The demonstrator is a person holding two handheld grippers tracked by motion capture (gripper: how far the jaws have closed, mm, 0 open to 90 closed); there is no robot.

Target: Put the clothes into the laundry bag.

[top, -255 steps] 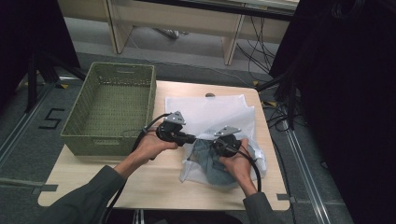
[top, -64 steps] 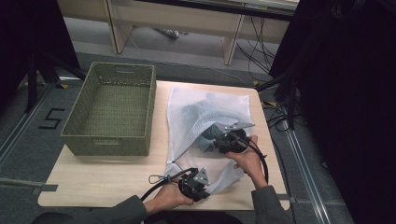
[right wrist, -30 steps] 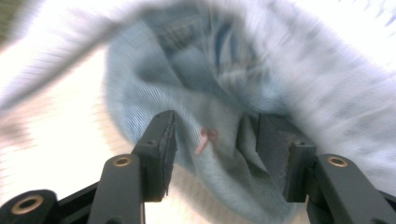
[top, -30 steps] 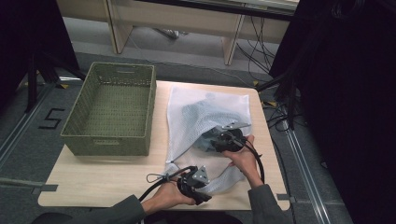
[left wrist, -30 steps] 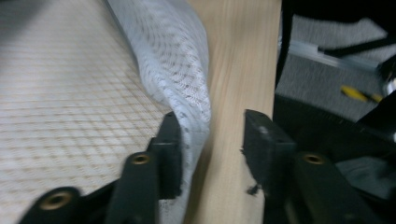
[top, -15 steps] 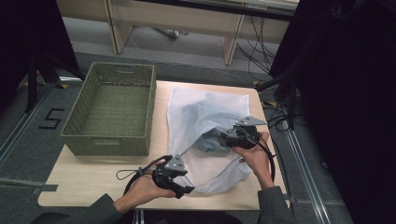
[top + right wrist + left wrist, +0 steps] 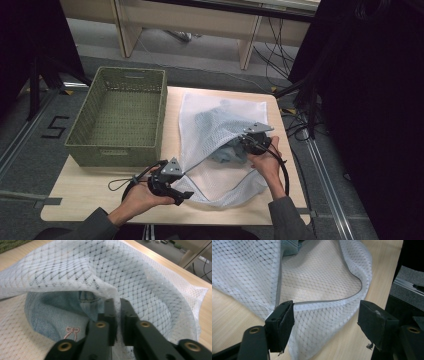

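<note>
High view: white mesh laundry bag [image 7: 220, 145] lies on the desk [image 7: 90, 192], at 3 o'clock of the green woven basket [image 7: 117, 117]. Denim garment [image 7: 225, 142] sits inside the bag, near its open mouth. Judging by this, loading looks mostly done; closing the mouth and moving the bag is left. Right gripper [image 7: 252, 142] is at the upper flap of the mouth, hand behind it at 5 o'clock. Left gripper [image 7: 177, 192] rests low on the desk at the bag's 7 o'clock corner, forearm coming from the bottom edge.

Left gripper view: left gripper [image 7: 325, 320] jaws stand wide, empty, straddling the zipper edge [image 7: 329, 300] without touching it.

Right gripper view: right gripper [image 7: 118, 315] jaws are pinched narrow on the mesh flap, lifting it off the denim with its pink bow embroidery [image 7: 72, 331].
</note>
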